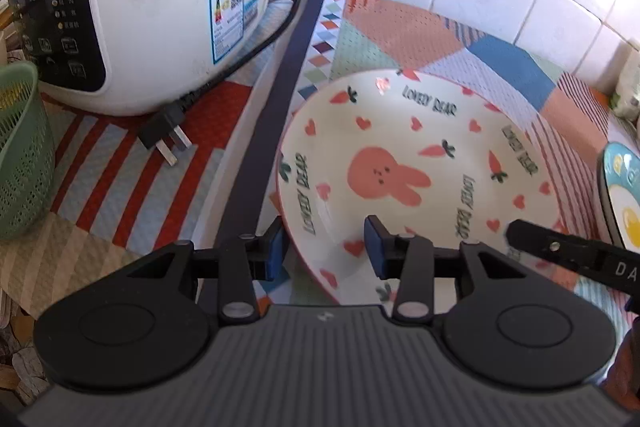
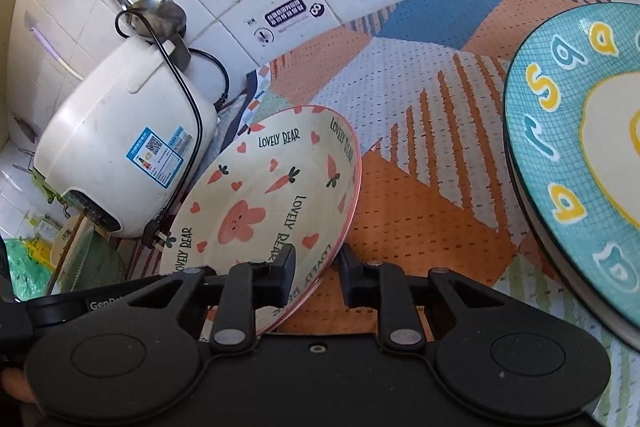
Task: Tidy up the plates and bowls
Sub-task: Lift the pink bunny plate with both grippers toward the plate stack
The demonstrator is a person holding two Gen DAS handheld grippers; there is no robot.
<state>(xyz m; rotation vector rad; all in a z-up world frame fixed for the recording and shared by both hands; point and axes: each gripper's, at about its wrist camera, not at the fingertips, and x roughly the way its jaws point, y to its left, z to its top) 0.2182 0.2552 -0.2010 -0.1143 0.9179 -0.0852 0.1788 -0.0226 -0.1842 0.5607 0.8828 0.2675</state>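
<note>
Here we straddle the bunny plate point(image 1: 400, 163) rim from both sides: left gripper point(image 1: 325, 247) and right gripper point(image 2: 318, 269) open, neither yet clamped, turquoise plate point(image 2: 560, 155) rightward.

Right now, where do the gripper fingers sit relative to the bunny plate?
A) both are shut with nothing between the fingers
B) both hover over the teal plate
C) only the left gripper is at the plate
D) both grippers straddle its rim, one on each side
D: the left gripper has the bunny plate's near-left rim between its blue pads, and the right gripper straddles the rim on the side toward the teal plate.
</note>
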